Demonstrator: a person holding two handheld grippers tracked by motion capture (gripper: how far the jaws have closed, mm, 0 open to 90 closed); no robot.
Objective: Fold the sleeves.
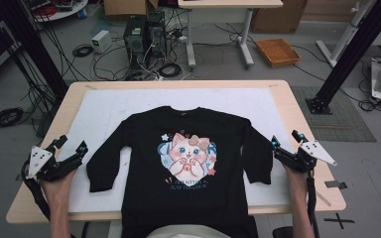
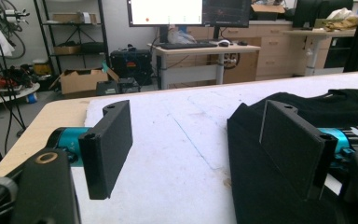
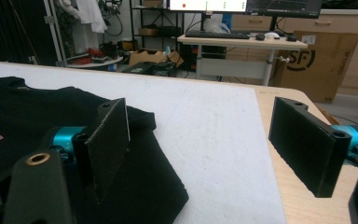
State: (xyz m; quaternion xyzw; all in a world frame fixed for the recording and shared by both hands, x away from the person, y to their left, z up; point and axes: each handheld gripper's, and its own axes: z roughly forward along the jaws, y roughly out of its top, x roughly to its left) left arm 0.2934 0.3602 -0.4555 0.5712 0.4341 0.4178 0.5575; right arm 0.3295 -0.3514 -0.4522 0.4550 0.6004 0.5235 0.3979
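A black sweatshirt (image 1: 188, 148) with a pink cat print lies flat, front up, on a white mat (image 1: 104, 106), its sleeves angled outward. My left gripper (image 1: 72, 145) hovers by the cuff of the left sleeve (image 1: 101, 171), jaws open and empty. In the left gripper view the left gripper (image 2: 200, 140) has its right jaw above that sleeve (image 2: 251, 186). My right gripper (image 1: 285, 139) is open just outside the right sleeve (image 1: 260, 158). In the right gripper view the right gripper (image 3: 205, 140) has its left jaw over the sleeve's cuff (image 3: 158, 186), with bare mat between the jaws.
The mat covers most of a wooden table (image 1: 297, 114). Behind the table stand computer towers (image 1: 144, 32) amid cables on the floor, a desk (image 1: 218, 29) and an orange tray (image 1: 278, 52). Black frame posts (image 1: 345, 59) rise at both sides.
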